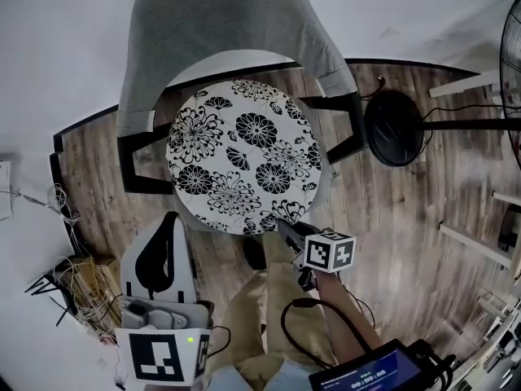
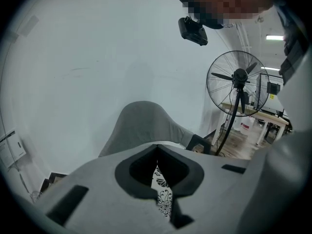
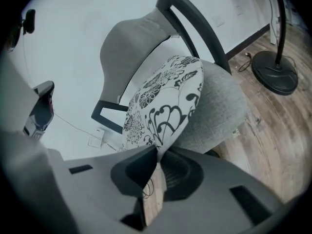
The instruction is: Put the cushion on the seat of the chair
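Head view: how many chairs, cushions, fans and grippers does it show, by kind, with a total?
Grey upholstered chair with black frame: 1
Round white cushion with black floral print: 1
Black pedestal fan: 1
Handheld grippers: 2, left gripper and right gripper
Total: 5

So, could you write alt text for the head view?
A round black-and-white floral cushion lies on the seat of the grey chair. The right tool pinches its near edge; the left tool is shut and empty.
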`<state>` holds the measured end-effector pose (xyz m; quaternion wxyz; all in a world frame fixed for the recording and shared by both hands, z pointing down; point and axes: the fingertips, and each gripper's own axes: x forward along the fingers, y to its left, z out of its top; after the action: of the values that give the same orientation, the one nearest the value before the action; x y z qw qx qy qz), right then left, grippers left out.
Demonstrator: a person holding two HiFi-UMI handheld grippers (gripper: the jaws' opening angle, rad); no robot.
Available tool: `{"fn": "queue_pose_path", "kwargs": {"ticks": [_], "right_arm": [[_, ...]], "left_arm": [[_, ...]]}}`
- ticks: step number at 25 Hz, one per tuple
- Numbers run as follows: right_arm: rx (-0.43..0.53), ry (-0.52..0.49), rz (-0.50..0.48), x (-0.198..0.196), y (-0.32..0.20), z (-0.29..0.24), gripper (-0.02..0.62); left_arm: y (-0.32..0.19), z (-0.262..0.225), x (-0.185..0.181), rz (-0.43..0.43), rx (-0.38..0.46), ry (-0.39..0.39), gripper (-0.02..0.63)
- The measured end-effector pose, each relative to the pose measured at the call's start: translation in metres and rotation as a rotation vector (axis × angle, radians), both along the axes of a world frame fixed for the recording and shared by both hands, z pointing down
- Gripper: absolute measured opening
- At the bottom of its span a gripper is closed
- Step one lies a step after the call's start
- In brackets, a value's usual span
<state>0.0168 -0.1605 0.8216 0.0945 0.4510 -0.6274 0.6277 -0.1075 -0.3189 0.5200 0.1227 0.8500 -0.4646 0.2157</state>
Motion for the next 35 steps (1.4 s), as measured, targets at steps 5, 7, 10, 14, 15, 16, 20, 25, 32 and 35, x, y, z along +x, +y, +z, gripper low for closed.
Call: {"fn": "queue_pose_path", "kwargs": {"ticks": [5,7,10,14,15,16,20,25,32,35], "right_arm": [[-0.002,0.021,0.0,0.003,-0.001,0.001,0.028],[-0.001,0.025,0.0,0.004,-0.002,0.002,0.028],[-0.011,0.044,-0.009,0.006,0.001,0.003,0.06],[-0.025,0.1,-0.001,0.025,0.008,0.001,0.199],[-0.027,0.105,0.005,0.03,0.011,0.001,0.204],[-0.026,0.107,0.011,0.035,0.013,0.0,0.207],[0.009,0.121,0.034,0.054,0.008,-0.02,0.207],[0.125,0.163,0.027,0.058,-0.017,-0.094,0.204],[0.429,0.223,-0.074,0.02,-0.07,-0.284,0.186],[0.631,0.277,-0.113,-0.007,-0.084,-0.382,0.179]], "left_arm": [[-0.004,0.003,-0.001,0.015,-0.01,-0.014,0.009],[-0.005,0.003,0.001,0.027,-0.01,-0.015,0.009],[-0.007,0.001,0.005,0.044,-0.004,-0.014,0.009],[-0.001,-0.006,0.014,0.055,0.001,-0.015,0.009],[0.003,-0.008,0.018,0.058,0.007,-0.016,0.009],[0.006,-0.01,0.022,0.06,0.011,-0.016,0.009],[0.01,-0.025,0.035,0.07,0.027,-0.002,0.009],[0.019,-0.082,0.036,0.089,0.125,0.019,0.009],[0.041,-0.185,0.006,0.029,0.211,0.048,0.009],[0.05,-0.229,-0.014,-0.024,0.262,0.058,0.009]]}}
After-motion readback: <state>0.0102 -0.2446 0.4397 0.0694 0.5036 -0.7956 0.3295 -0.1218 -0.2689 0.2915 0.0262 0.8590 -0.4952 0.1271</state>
